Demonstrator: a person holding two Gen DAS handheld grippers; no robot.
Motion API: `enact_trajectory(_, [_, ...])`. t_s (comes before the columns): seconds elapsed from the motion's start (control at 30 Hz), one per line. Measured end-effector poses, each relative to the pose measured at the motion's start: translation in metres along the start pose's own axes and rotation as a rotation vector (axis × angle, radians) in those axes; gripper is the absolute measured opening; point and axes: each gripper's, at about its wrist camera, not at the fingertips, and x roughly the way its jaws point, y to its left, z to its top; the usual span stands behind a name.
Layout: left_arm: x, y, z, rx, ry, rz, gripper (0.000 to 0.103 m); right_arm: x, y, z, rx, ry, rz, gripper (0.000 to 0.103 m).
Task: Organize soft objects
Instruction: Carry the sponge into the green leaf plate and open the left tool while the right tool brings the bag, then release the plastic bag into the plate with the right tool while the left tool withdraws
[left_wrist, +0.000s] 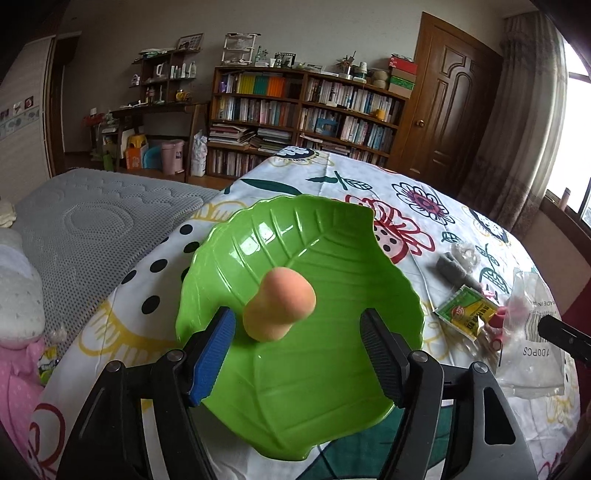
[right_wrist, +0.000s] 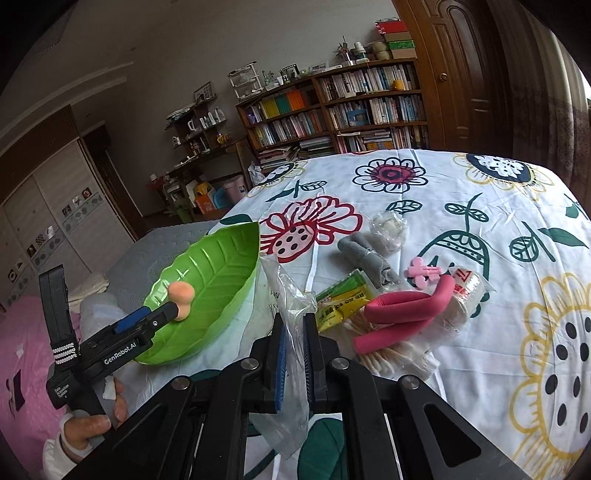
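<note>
Peach sponge (left_wrist: 279, 302): light, squashy, lying in green leaf dish (left_wrist: 332, 398) between my spread left tongs (left_wrist: 297, 354), best pinched at waist; right tongs (right_wrist: 294, 354) clenched on plastic bag (right_wrist: 286, 295).

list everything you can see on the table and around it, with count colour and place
leaf plate: 1, green, left part of the table
sponge: 1, peach, over the plate between the open left tongs
plastic bag: 1, clear, pinched in the right tongs
foam roller: 1, pink, bent, right of the bag
sachet: 1, yellow-green, beside the roller
cotton swabs: 1 pack, white, under the roller
cloth roll: 1, grey, behind the sachet
clip: 1, pink, behind the roller
tablecloth: 1, white, floral
bookshelf: 1, brown, back wall
left tongs: black, open
right tongs: black, shut on the bag
hand: 1, holding the left tongs' grip
</note>
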Motion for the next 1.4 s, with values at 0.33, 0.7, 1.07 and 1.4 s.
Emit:
enact_trajectory(0.33, [-0.02, 0.007, 0.007, 0.039, -0.07, 0.077, 0.084, 0.044, 0.049, 0.02, -0.065, 0.014, 0.057, 0.009])
enact_trajectory(0.7, [-0.035, 0.042, 0.021, -0.067, -0.107, 0.183, 0.084, 0.091, 0.101, 0.029, -0.148, 0.07, 0.098, 0.009])
enact_trajectory(1.07, [-0.037, 0.052, 0.022, -0.114, -0.094, 0.164, 0.092, 0.106, 0.116, 0.02, -0.193, 0.055, 0.082, 0.06])
enact_trajectory(1.4, [-0.031, 0.037, 0.017, -0.074, -0.07, 0.14, 0.092, 0.084, 0.1, 0.015, -0.177, -0.015, 0.004, 0.06])
